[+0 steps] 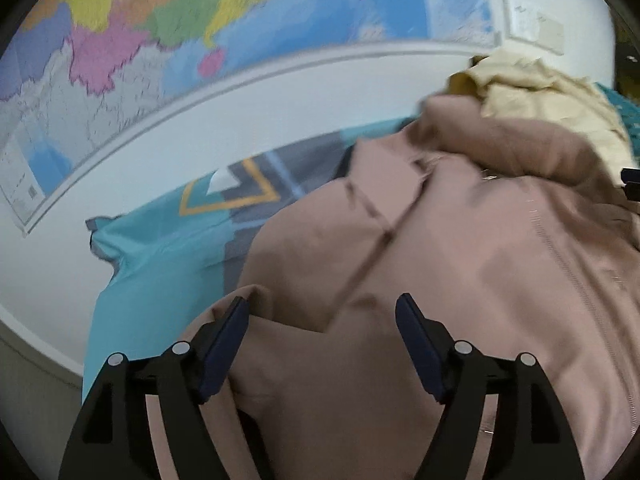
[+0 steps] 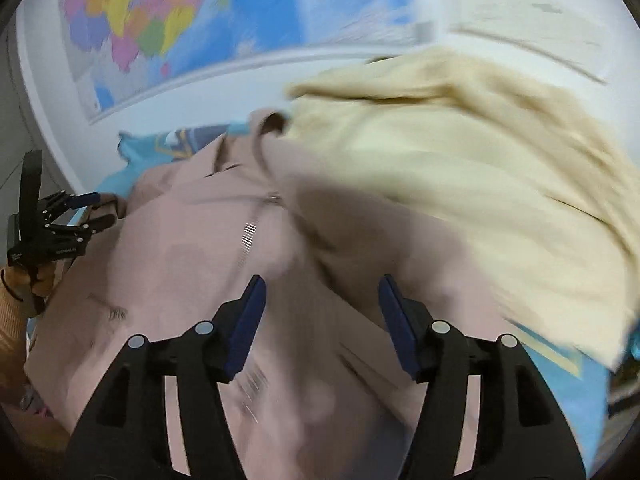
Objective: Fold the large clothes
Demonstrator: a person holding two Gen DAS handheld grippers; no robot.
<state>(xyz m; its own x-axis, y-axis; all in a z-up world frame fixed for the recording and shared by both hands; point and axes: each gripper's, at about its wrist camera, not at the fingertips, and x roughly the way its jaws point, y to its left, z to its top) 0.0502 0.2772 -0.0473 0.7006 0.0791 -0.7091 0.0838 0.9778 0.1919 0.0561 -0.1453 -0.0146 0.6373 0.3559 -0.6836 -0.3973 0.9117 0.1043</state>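
A large dusty-pink garment [image 1: 440, 260] with a zip lies crumpled over a teal patterned sheet [image 1: 160, 248]. My left gripper [image 1: 322, 314] hovers open just above a fold at the garment's near left edge, its blue pads clear of the cloth. In the right wrist view the pink garment [image 2: 192, 264] fills the middle. My right gripper [image 2: 322, 280] stands open over it with nothing pinched. The left gripper [image 2: 102, 209] also shows there at the far left, open at the garment's edge, held by a hand [image 2: 40, 280].
A cream garment [image 2: 460, 160] is heaped on the pink one's far right side, also seen as a cream heap [image 1: 540, 100] in the left wrist view. A coloured wall map [image 1: 160, 20] hangs on the white wall behind. The teal sheet [image 2: 580, 380] shows at the right.
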